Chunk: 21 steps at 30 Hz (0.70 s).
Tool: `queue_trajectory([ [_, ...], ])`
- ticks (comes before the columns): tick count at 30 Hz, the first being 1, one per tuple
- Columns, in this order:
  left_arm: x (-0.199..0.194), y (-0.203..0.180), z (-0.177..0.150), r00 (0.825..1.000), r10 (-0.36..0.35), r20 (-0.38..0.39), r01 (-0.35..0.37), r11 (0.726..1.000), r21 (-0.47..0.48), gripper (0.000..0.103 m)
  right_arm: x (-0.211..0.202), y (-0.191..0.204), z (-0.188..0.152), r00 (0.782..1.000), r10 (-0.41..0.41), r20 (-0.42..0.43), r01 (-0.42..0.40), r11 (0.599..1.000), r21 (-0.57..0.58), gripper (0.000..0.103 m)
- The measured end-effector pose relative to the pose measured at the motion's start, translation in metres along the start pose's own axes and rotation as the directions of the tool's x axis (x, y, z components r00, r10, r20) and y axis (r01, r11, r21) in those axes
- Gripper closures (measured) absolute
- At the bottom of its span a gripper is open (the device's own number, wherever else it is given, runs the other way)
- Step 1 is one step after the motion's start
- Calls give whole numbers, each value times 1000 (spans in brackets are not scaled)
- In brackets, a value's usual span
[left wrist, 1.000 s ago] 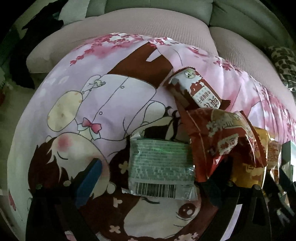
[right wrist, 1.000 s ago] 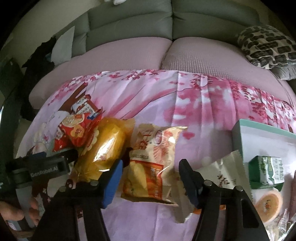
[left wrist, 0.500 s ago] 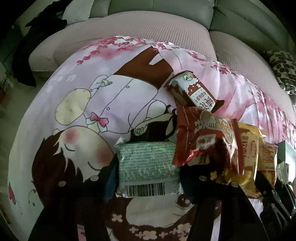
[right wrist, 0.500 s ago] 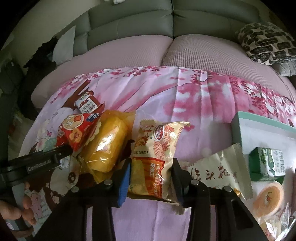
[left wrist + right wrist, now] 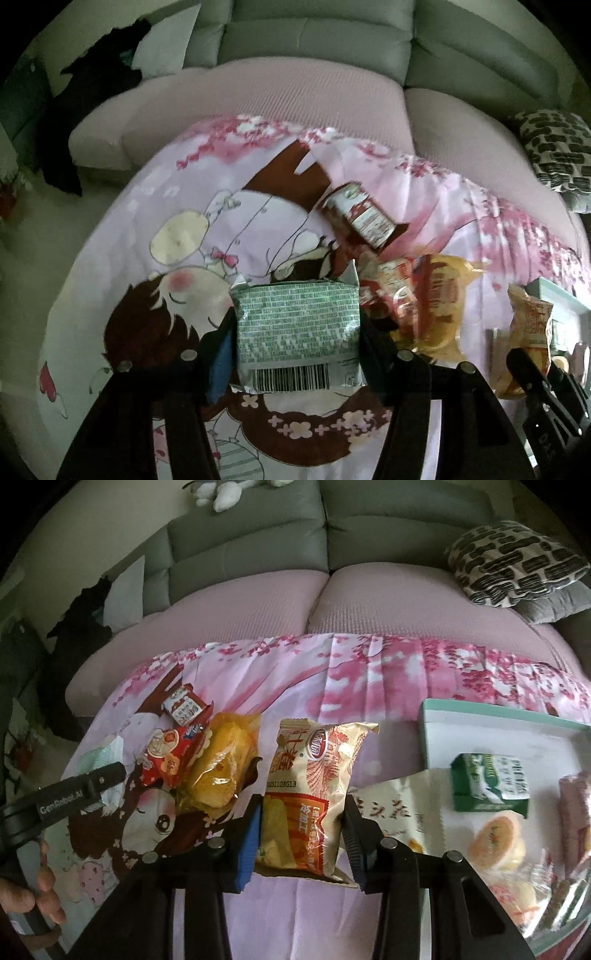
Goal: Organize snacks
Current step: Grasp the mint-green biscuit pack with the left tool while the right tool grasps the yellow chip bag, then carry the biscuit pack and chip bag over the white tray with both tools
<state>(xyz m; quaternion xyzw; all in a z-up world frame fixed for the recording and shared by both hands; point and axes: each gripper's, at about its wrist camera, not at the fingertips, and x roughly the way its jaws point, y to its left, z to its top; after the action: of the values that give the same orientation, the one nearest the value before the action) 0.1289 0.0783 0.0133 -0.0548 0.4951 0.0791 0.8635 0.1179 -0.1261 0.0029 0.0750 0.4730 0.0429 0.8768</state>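
Left gripper (image 5: 295, 332): my jaws pinch a green packet (image 5: 297, 321) by its two side edges, barcode end toward me, printed side up; it looks lifted off the cartoon-print cloth (image 5: 184, 229) that covers the surface. Right gripper (image 5: 301, 836): jaws clamped on the lower half of a beige-and-orange chip bag (image 5: 314, 782), its top end pointing away from me. In the right wrist view, left of the chip bag, lie a yellow cake pack (image 5: 218, 771), a red biscuit pack (image 5: 170, 755) touching it, and a small brown-and-white bar (image 5: 184, 707) just behind those, all on the cloth. Right of the chip bag a white sachet (image 5: 391, 805) leans over the near edge of a teal-rimmed tray (image 5: 480, 710). Inside the tray: a green carton (image 5: 487, 782), an orange jelly cup (image 5: 496, 838), more wrapped sweets at the near right corner, blurred. A hand (image 5: 33, 897) grips the left gripper's handle at the lower left of that view. Behind the surface sits a sofa with pink seat covers (image 5: 258, 605), a patterned cushion (image 5: 517, 561) on its right end.
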Motion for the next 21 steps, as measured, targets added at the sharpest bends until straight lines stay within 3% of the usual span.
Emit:
queue_trajectory([
  [12, -36, -43, 11, 991, -98, 85, 91, 992, 87, 42, -36, -28, -2, 997, -66, 26, 65, 996, 56, 59],
  [21, -53, -102, 6, 971, -218, 102, 194, 959, 208, 42, -49, -58, 1, 993, -118, 31, 113, 987, 118, 59],
])
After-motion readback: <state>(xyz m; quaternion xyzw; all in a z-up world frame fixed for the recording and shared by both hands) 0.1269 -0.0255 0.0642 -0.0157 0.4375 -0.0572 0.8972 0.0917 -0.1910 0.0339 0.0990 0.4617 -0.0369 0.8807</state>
